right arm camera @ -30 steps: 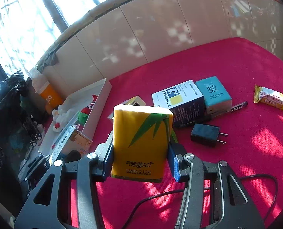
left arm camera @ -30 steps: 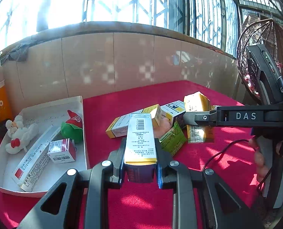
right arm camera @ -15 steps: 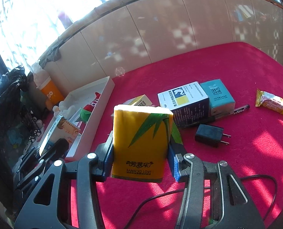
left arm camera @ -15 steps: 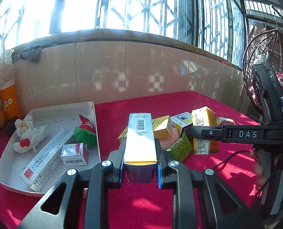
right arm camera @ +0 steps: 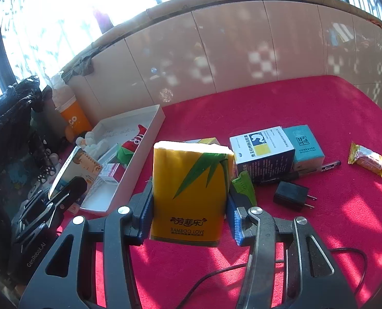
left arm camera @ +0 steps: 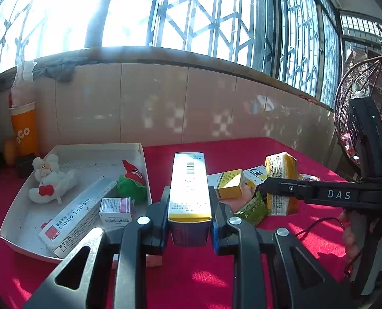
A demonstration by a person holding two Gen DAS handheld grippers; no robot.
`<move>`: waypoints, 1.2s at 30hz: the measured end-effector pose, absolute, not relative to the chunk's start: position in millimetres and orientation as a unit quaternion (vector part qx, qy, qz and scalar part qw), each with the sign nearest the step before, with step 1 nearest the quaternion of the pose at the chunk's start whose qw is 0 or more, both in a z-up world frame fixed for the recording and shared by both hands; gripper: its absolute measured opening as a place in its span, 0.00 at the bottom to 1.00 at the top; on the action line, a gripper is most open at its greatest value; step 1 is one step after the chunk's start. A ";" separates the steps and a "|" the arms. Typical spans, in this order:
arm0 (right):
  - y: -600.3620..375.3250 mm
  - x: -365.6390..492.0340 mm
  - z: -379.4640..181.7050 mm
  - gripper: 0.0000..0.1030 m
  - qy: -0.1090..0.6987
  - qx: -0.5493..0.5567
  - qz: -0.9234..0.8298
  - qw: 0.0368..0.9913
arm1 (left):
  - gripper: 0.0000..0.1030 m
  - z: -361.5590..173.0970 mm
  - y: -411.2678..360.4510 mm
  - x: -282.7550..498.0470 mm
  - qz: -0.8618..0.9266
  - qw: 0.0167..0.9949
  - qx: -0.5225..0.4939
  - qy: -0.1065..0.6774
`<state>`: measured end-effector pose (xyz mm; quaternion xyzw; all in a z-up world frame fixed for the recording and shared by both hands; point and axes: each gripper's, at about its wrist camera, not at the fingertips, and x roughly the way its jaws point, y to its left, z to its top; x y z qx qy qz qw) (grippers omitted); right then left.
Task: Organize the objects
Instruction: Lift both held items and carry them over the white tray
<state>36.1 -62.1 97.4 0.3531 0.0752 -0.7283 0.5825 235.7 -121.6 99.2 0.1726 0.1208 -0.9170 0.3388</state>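
My left gripper (left arm camera: 189, 221) is shut on a long white-and-yellow carton (left arm camera: 189, 188) with a barcode, held above the red cloth just right of the white tray (left arm camera: 16, 213). The tray holds a white plush toy (left arm camera: 53, 182), a liquid sealant box (left arm camera: 77, 216), a small pink box (left arm camera: 116, 209) and a red-green plush (left arm camera: 133, 180). My right gripper (right arm camera: 188, 221) is shut on a yellow bamboo tissue pack (right arm camera: 191, 193), lifted over the pile. On the cloth lie a white-blue medicine box (right arm camera: 263, 154), a teal pack (right arm camera: 306, 144), a green sachet (right arm camera: 243, 186) and a yellow box (left arm camera: 229, 182).
A black charger (right arm camera: 291, 195), a pen (right arm camera: 319, 167) and a snack packet (right arm camera: 367, 158) lie to the right on the red cloth. An orange cup (left arm camera: 23, 131) and a black bag (right arm camera: 10, 108) stand left of the tray. A tiled wall runs behind. A cable (right arm camera: 216, 273) trails near me.
Both grippers rose slightly with their loads. The left view tilted up and the tray slid toward the centre. In the right view, the left gripper's carton moved closer to the tray.
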 end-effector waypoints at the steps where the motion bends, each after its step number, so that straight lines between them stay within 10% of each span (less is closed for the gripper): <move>1: -63.3 37.5 99.1 0.47 0.077 0.351 -0.728 0.584 | 0.24 99.8 -122.4 237.2 -0.917 0.340 0.170 0.122; 36: -140.4 113.6 158.4 0.47 0.125 0.307 -0.674 0.660 | 0.24 125.6 -171.2 335.3 -0.884 0.420 0.071 0.194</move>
